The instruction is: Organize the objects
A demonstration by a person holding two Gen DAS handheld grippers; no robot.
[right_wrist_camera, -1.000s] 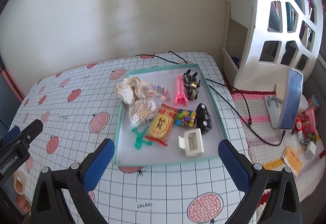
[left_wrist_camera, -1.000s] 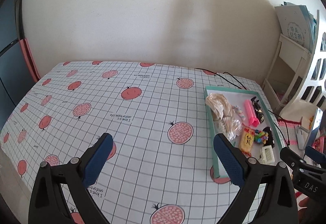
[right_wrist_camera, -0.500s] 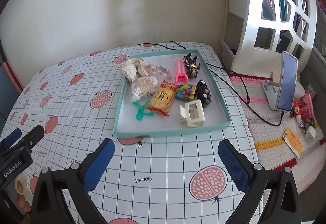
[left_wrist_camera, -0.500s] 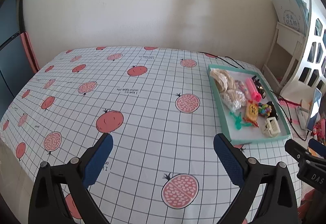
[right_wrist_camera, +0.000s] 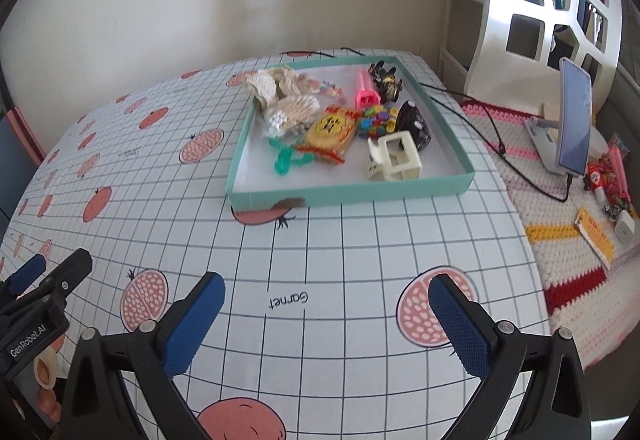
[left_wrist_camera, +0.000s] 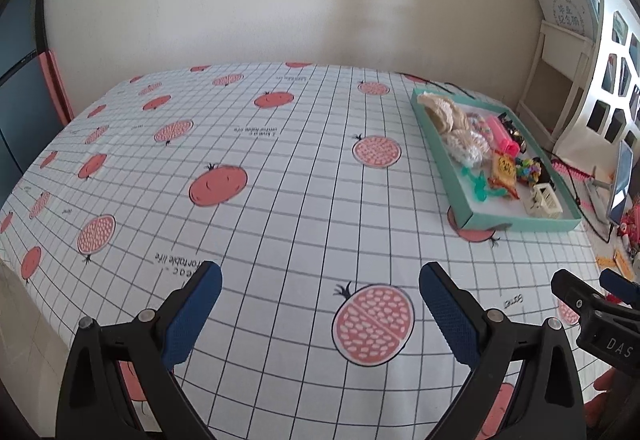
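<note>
Both tools idle over the tabletop (right_wrist_camera: 340, 240), on the pomegranate-print cloth. My left tool (left_wrist_camera: 320, 304) is spread wide, nothing between its blue pads. My right tool (right_wrist_camera: 326, 316) is the same: spread, empty, near edge of the cloth.

Teal tray (right_wrist_camera: 352, 193) sits ahead of the right tool, toward the far right corner. All the small stuff is inside it: white hair clip (right_wrist_camera: 394, 157) nearest the front wall, yellow snack packet (right_wrist_camera: 330, 129) just left of it, green clip (right_wrist_camera: 288, 159) beside the packet, pink comb (right_wrist_camera: 364, 91) and black toy (right_wrist_camera: 386, 79) at the back. In the left view the tray (left_wrist_camera: 524, 226) is well off to the right.
</note>
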